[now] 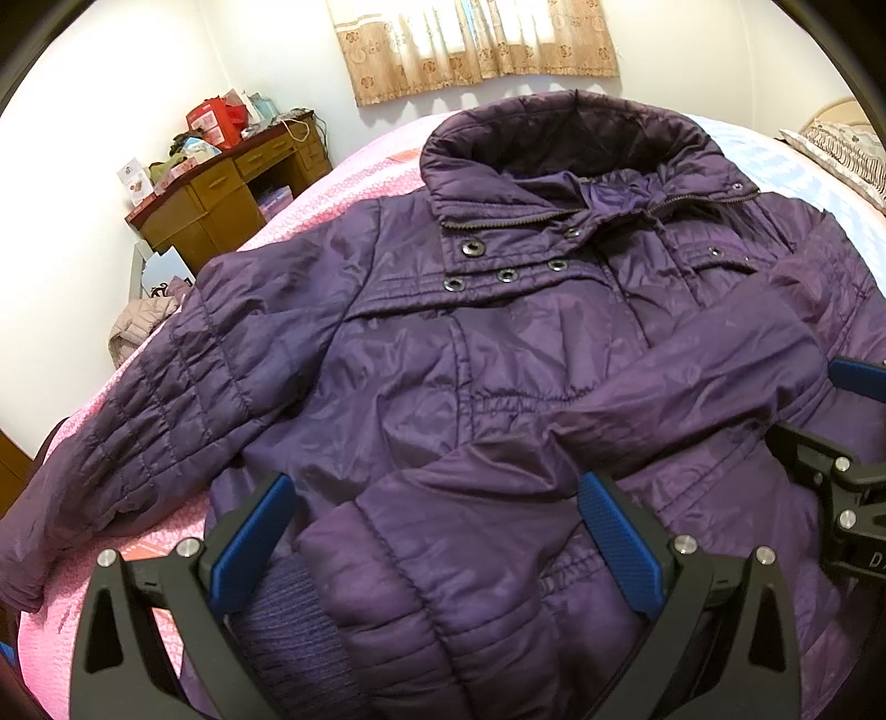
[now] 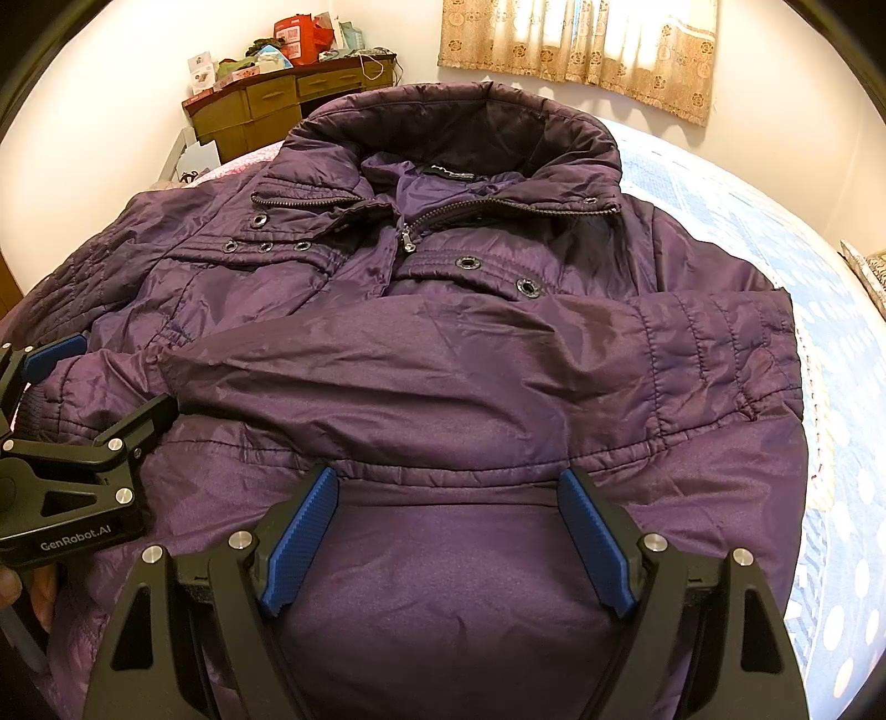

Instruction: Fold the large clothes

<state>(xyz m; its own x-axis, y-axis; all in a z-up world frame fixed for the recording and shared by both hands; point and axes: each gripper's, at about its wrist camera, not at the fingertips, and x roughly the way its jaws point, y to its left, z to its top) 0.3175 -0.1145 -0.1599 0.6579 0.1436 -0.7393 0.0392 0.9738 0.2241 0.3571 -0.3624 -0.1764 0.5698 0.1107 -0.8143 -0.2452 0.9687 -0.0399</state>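
A purple quilted jacket [image 1: 498, 354] lies front up on the bed, collar at the far end; it also fills the right wrist view [image 2: 443, 343]. One sleeve [image 2: 443, 376] is folded across the chest, its cuff end [image 1: 421, 587] lying between the jaws of my left gripper [image 1: 437, 526], which is open around it. The other sleeve [image 1: 138, 421] stretches out to the left. My right gripper [image 2: 448, 520] is open over the jacket's lower body, empty. Each gripper shows at the edge of the other's view, the right [image 1: 841, 421] and the left [image 2: 72, 399].
The bed has a pink cover [image 1: 343, 183] on the left and a blue patterned cover [image 2: 775, 232] on the right. A brown desk [image 1: 232, 188] piled with boxes stands by the far wall. A curtain [image 1: 476, 44] hangs behind. A pillow [image 1: 841, 144] lies at far right.
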